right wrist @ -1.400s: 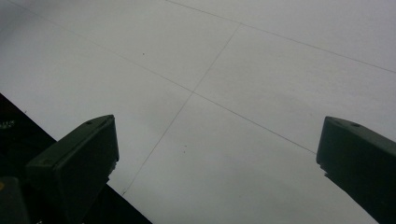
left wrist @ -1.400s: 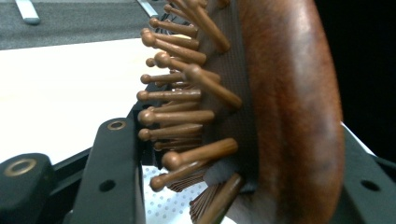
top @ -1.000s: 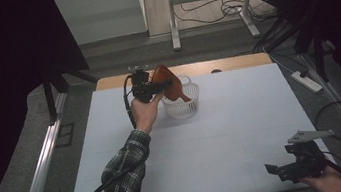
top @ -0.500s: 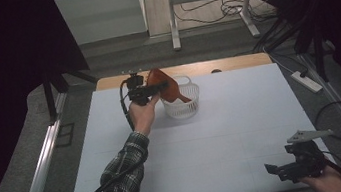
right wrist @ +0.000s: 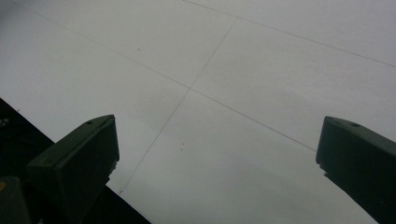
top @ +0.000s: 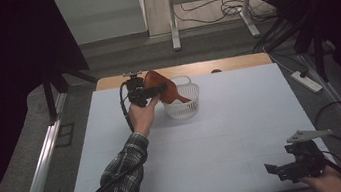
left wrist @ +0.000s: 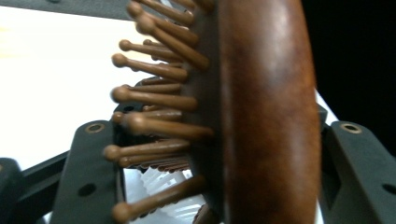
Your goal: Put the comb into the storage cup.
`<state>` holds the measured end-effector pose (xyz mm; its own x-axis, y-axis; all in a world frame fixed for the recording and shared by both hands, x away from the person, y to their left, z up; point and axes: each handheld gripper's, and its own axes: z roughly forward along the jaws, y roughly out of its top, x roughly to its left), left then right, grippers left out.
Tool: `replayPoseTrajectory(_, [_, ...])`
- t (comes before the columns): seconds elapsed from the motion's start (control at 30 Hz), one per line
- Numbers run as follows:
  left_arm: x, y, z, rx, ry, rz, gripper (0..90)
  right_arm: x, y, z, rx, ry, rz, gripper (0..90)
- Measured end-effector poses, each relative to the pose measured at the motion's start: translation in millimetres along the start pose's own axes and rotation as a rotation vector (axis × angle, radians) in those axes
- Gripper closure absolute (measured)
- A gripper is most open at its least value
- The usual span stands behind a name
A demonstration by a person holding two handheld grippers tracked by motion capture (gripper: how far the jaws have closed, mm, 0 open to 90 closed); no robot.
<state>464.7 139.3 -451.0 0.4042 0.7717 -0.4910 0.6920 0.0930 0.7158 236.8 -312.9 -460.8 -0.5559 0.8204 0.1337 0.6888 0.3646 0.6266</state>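
Observation:
A brown wooden hairbrush (top: 158, 83) is clamped between the jaws of my left gripper (top: 153, 90), held up over the far left of the table. Its handle slants down to the right into a white ribbed basket (top: 184, 107). In the left gripper view the brush (left wrist: 266, 116) stands edge-on with its round-tipped bristles pointing left, and my left gripper (left wrist: 224, 154) is shut on it. The white ribs of the basket (left wrist: 161, 184) show below. My right gripper (top: 280, 168) hovers low at the near right corner, and my right gripper (right wrist: 217, 154) is open with nothing in it.
The white table top (top: 242, 116) has faint seam lines (right wrist: 187, 88). A wooden strip (top: 224, 64) runs along its far edge. Cables and a power strip (top: 306, 82) lie on the floor to the right, and metal rails (top: 42, 164) flank the table.
My left gripper has shifted slightly left and down with the brush, whose handle now slants into the basket. The right gripper has stayed put.

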Motion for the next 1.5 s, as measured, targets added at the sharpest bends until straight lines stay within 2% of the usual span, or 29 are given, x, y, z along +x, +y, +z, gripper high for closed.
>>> replayPoseTrajectory(0.23, [-0.6,-2.3,3.2,0.026,0.012,0.016,35.5,0.0,-0.1,-0.1,-0.001,-0.001,0.001,0.0])
replayPoseTrajectory(0.43, [-0.1,-2.2,2.9,0.023,0.018,0.026,34.5,0.1,-0.2,-0.2,-0.001,-0.001,0.001,0.0])
replayPoseTrajectory(0.8, [-0.9,0.6,-3.1,0.027,0.051,0.073,28.5,0.2,-0.3,-0.3,-0.002,-0.002,-0.002,0.0])
replayPoseTrajectory(1.13, [-4.6,1.7,-10.1,0.068,0.073,0.159,18.8,0.6,-0.2,-0.1,0.002,-0.003,-0.002,0.0])
replayPoseTrajectory(1.27, [-6.0,1.3,-12.8,0.083,0.066,0.186,15.2,0.6,-0.2,-0.1,0.002,-0.003,-0.002,0.0])
replayPoseTrajectory(1.4, [-3.9,1.2,-17.4,0.093,0.041,0.195,12.6,1.0,-0.2,0.2,0.002,-0.002,-0.011,0.0])
replayPoseTrajectory(1.5, [-3.9,0.7,-19.5,0.097,0.04,0.208,10.3,0.9,-0.2,0.2,0.002,0.0,-0.011,0.0])
